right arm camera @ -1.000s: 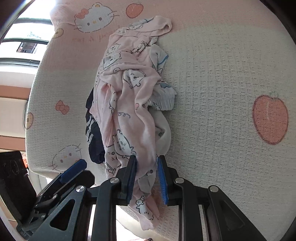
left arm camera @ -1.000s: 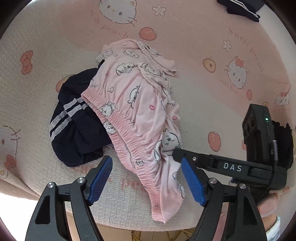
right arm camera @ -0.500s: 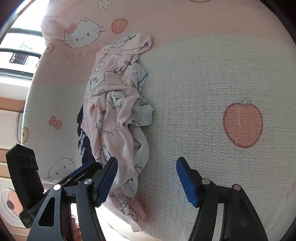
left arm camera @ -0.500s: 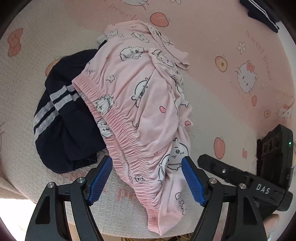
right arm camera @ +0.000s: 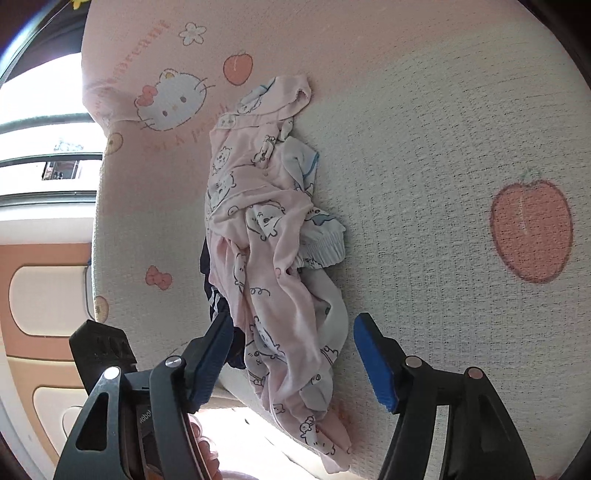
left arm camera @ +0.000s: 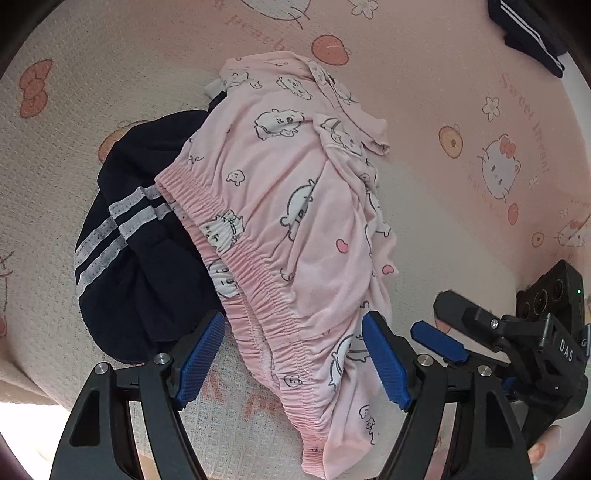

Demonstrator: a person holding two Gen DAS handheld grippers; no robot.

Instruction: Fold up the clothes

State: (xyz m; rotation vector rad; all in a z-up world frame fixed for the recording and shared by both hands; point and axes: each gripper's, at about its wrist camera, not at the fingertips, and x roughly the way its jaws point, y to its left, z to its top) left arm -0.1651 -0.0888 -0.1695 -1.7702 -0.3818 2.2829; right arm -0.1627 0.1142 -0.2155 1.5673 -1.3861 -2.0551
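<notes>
Pink pyjama trousers with bear prints lie crumpled on the cartoon-cat bedspread, partly over a navy garment with white stripes. My left gripper hangs open just above the elastic waistband near the bed's front edge, and its blue pads do not touch the cloth. In the right wrist view the same pink trousers trail over the bed's edge. My right gripper stands open on either side of that trailing end, pads clear of it. The right gripper also shows beside my left one.
A white and blue garment peeks out from under the pink one. Another navy striped piece lies at the far corner of the bed. The bed's front edge runs just below both grippers, with a window beyond its left side.
My right gripper has let go of the pink trousers' end and opened wide. My left gripper, still open, has moved in lower over the waistband.
</notes>
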